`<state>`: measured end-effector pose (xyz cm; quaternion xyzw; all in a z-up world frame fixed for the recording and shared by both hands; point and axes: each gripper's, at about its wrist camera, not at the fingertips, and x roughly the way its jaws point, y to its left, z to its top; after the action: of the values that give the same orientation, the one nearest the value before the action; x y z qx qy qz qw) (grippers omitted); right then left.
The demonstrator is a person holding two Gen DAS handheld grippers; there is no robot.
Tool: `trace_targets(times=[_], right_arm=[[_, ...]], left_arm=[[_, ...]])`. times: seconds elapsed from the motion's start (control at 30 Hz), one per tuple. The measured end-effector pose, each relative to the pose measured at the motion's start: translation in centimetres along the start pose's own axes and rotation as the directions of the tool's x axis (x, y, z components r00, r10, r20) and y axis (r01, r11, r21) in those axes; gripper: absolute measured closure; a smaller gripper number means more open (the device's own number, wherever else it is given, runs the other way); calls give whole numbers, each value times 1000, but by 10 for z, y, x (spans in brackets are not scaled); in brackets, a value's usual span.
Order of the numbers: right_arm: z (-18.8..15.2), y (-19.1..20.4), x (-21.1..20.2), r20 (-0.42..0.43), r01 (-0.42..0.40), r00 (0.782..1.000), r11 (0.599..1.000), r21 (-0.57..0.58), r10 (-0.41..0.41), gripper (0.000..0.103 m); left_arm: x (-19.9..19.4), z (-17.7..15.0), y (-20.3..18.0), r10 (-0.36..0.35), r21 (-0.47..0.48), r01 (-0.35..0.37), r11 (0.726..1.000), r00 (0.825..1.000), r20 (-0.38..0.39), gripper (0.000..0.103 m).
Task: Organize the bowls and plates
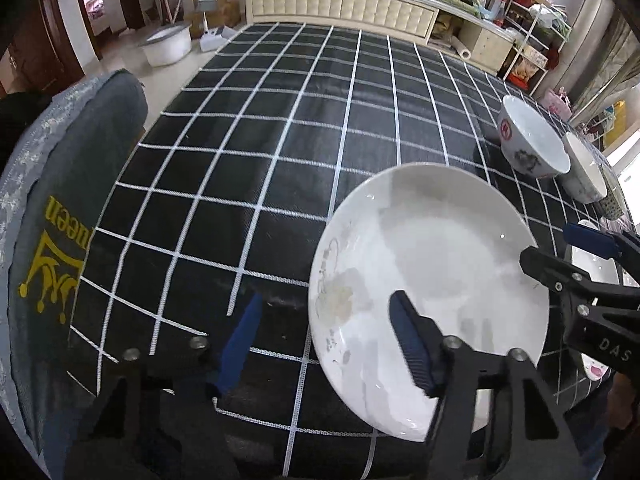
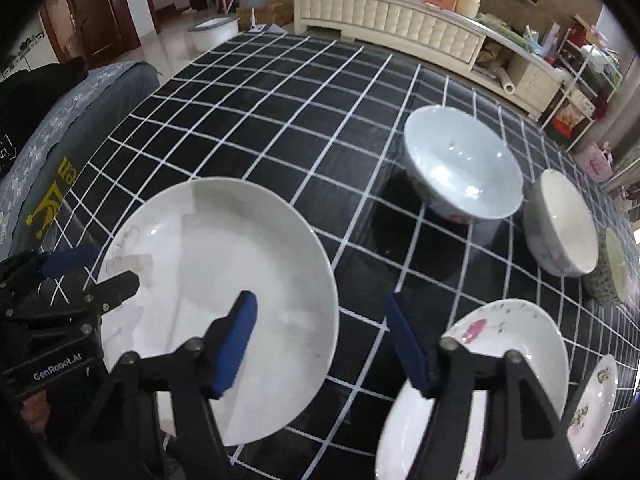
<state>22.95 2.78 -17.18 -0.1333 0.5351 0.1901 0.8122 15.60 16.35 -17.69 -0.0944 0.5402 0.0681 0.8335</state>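
Left hand-held gripper [image 1: 324, 344]: jaws spread wide, grasping nothing; its right blue pad lies over the near part of the large white round ceramic plate [image 1: 436, 264], its left pad over bare cloth at the lower centre of the left wrist frame.
Right hand-held gripper [image 2: 320, 340]: released, jaws apart; left pad above the large plate's right side, right pad above the small white plate with a pink flower print [image 2: 516, 320] at the lower right of the right wrist frame.
Large plate: flat on the bench [image 2: 280, 92], which is covered in a black cloth with white grid lines; lower left of the right wrist frame.
Bowls: a pale blue-white ceramic bowl [image 2: 464, 164] sits right of centre in the right wrist frame, with a cream-lined bowl [image 2: 564, 224] just beside it further right, and a speckled dark bowl [image 2: 612, 268] at the right edge.
Other plate: a floral-printed white plate [image 2: 596, 400] at the lower right corner, just beside the small plate.
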Motion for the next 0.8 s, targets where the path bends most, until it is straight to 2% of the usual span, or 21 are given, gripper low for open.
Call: trace_targets(times=[0.03,0.1,0.13,0.27,0.3,0.43,0.57,0.8], right_arm=[[0,-1,3,-11,-4,1000,1000,5,4,49],[-1,-2,8,-25,-10,1000,1000,9,10,52],[-1,-2,9,-29,-5,1000,1000,7,5,55],[-4,-7,16,-52,-8,999,999,38,10,62],[-4,-8,17,-60,-18,998,999,50,21,66],[-9,-10,23,-115,-96,987,989,115,109,72],[-9,-8,21,-114,-78,989,990,119,92,73],[-15,-21,13,-92,-93,989,975,203,114,80]], left_arm=[[2,0,0,5,4,-5,1000,1000,-6,46],[10,1,-3,25,15,-25,1000,999,-22,56],[13,1,-3,34,20,-33,999,999,-35,64],[18,3,-7,7,24,-6,1000,999,-45,74],[18,4,-9,11,33,-9,999,999,-41,74],[19,4,-12,26,49,-24,999,999,-42,75],[18,5,-12,22,42,-19,999,998,-60,76],[22,8,-15,29,43,-27,999,998,-57,76]])
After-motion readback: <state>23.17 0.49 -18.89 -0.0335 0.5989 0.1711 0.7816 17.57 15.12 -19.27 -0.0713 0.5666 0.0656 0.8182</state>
